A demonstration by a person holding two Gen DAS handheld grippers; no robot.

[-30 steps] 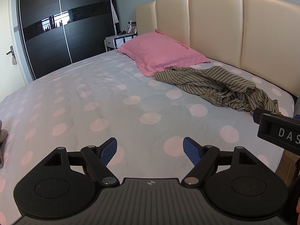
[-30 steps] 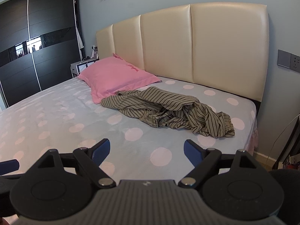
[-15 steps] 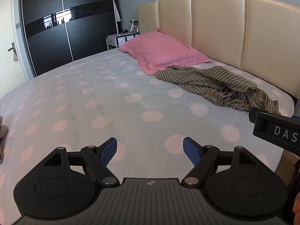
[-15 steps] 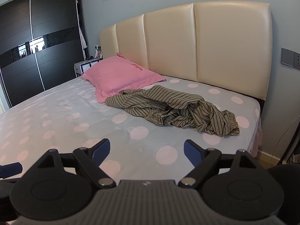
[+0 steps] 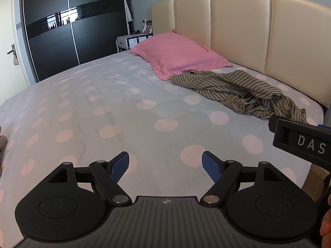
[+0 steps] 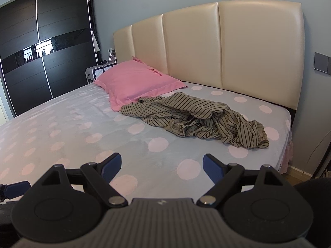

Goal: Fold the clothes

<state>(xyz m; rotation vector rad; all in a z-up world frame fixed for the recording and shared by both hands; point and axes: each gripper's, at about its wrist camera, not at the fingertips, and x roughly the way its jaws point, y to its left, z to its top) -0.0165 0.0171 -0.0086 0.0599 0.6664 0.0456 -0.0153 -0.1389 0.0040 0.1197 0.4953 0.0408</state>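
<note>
The striped garment [image 6: 198, 119] lies crumpled on the dotted bed [image 6: 82, 128] by the pink pillow [image 6: 136, 82], well ahead of both grippers; left gripper [image 5: 165, 163] and right gripper [image 6: 162, 165] hover spread wide, holding nothing

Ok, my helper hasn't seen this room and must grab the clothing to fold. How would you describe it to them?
Start at the cream padded headboard of the bed. Beside the pink pillow, touching its near edge, lies the striped garment, crumpled in a heap. It is the only olive-tan, dark-striped thing on the polka-dot sheet.
</note>
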